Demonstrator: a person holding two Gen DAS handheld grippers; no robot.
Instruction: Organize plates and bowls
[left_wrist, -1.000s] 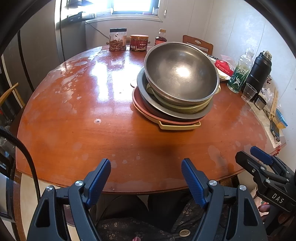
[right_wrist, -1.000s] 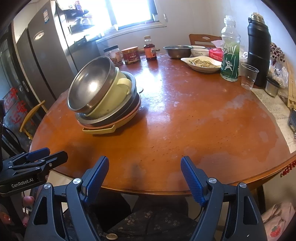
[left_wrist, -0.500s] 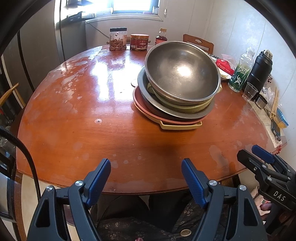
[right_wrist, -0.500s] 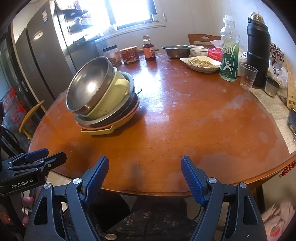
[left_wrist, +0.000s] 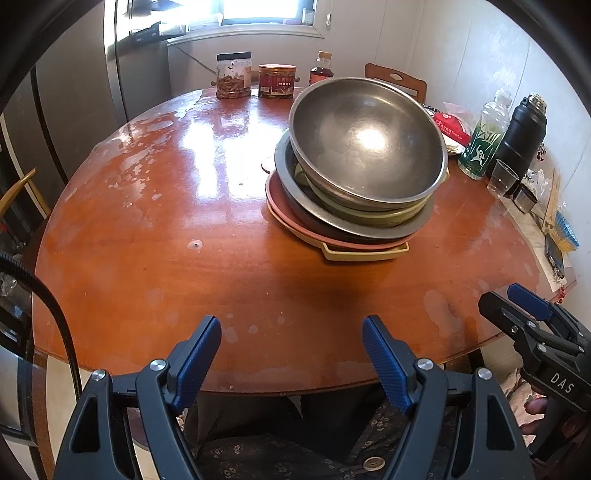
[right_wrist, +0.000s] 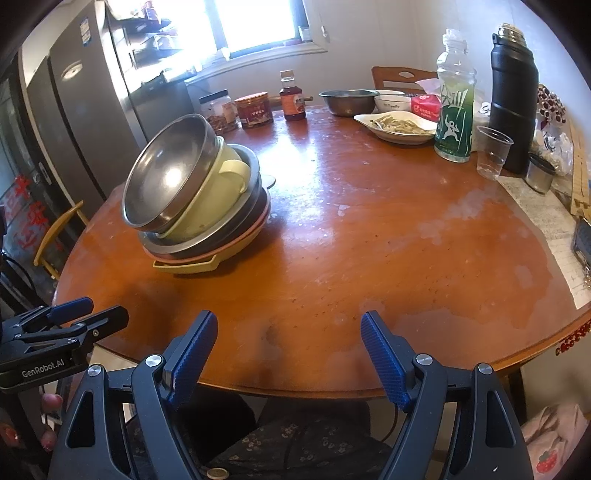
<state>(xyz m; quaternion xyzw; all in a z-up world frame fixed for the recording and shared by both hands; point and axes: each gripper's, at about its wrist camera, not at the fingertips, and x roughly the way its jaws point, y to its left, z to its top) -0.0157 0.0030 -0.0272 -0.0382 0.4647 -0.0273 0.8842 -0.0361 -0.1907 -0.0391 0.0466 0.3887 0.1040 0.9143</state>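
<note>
Steel-grey and tilted, the top bowl (left_wrist: 365, 140) is seen on a stack (left_wrist: 347, 221) of a yellow bowl, a steel plate, a pink plate and a yellow tray, on the round glossy wooden table (left_wrist: 184, 229). Left of the stack, the left gripper (left_wrist: 291, 354) is held angled down at the near edge, released and empty; right of the stack, the right gripper (right_wrist: 288, 350) likewise, its ribbed blue pads apart.
</note>
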